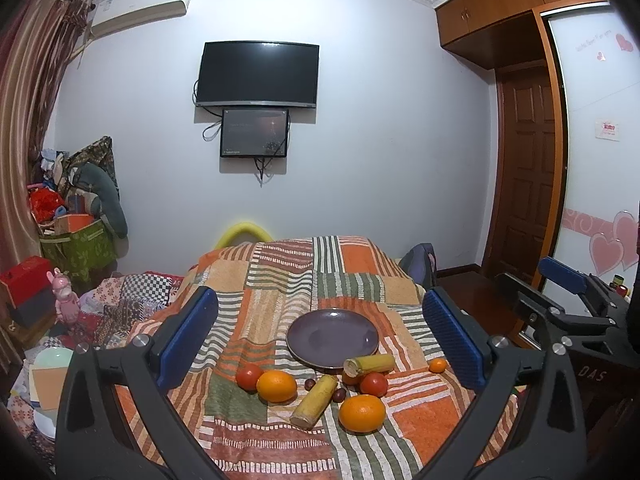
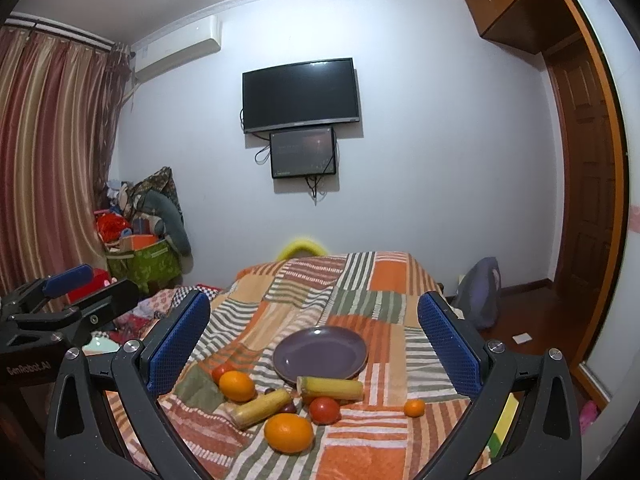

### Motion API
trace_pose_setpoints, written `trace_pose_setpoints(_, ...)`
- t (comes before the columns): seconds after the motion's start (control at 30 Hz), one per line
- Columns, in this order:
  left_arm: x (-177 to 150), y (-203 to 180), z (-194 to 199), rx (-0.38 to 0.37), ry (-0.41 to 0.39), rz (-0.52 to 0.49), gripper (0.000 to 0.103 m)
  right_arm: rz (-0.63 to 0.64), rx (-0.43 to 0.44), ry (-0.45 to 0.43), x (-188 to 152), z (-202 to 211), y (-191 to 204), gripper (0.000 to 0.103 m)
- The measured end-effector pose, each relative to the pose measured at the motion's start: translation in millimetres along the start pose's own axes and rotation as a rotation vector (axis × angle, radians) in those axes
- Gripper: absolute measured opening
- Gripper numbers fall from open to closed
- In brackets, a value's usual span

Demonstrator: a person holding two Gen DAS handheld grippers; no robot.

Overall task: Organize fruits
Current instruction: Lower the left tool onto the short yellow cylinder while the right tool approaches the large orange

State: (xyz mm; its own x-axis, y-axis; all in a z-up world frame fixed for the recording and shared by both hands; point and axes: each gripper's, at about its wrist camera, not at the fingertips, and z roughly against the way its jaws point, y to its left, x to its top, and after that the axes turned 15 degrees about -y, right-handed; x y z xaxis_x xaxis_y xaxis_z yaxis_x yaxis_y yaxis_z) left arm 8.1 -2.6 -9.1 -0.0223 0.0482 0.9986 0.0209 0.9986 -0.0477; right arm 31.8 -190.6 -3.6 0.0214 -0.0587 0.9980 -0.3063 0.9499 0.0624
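Both my left gripper (image 1: pixel 320 336) and right gripper (image 2: pixel 314 340) hover above the bed with jaws wide apart, empty. The fruit lies loose on the striped blanket (image 1: pixel 280 280), just in front of the empty purple plate (image 1: pixel 333 338). The near orange (image 1: pixel 362 413) looks firm and round; I judge a grip across its middle safest. The tomato (image 1: pixel 375 384) likely bruises; close gently.
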Motion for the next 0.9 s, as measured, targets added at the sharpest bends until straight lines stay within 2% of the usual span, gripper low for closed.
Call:
trace_pose_setpoints(0.1, -4, 3, -5, 0.011, 0.020, 0.001, 0.100, 0.029, -0.014, 0.019, -6, -4, -1, 0.103)
trace_pose_setpoints(0.17, -8, 5, -11, 0.015, 0.046, 0.002, 0.088, 0.026, -0.011, 0.046, -11, -8, -3, 0.103)
trace_pose_setpoints(0.3, -20, 13, -24, 0.017, 0.116, 0.008, 0.079, 0.007, 0.006, 0.123, -26, -18, -11, 0.098)
trace_pose_setpoints(0.37, -26, 17, -29, 0.020, 0.142, 0.003, 0.073, 0.004, 0.012, 0.166, -34, -23, -14, 0.089)
trace_pose_setpoints(0.47, -39, 23, -38, 0.024, 0.191, -0.011, 0.071, -0.019, 0.033, 0.248, -49, -33, -19, 0.076)
trace_pose_setpoints(0.63, -64, 35, -53, 0.017, 0.292, -0.019, 0.060, -0.074, 0.067, 0.387, -75, -47, -26, 0.059)
trace_pose_setpoints(0.73, -79, 44, -62, 0.017, 0.352, -0.015, 0.055, -0.089, 0.096, 0.462, -89, -53, -24, 0.059)
trace_pose_setpoints(0.9, -104, 60, -74, 0.030, 0.436, 0.006, 0.051, -0.066, 0.131, 0.526, -107, -64, -12, 0.059)
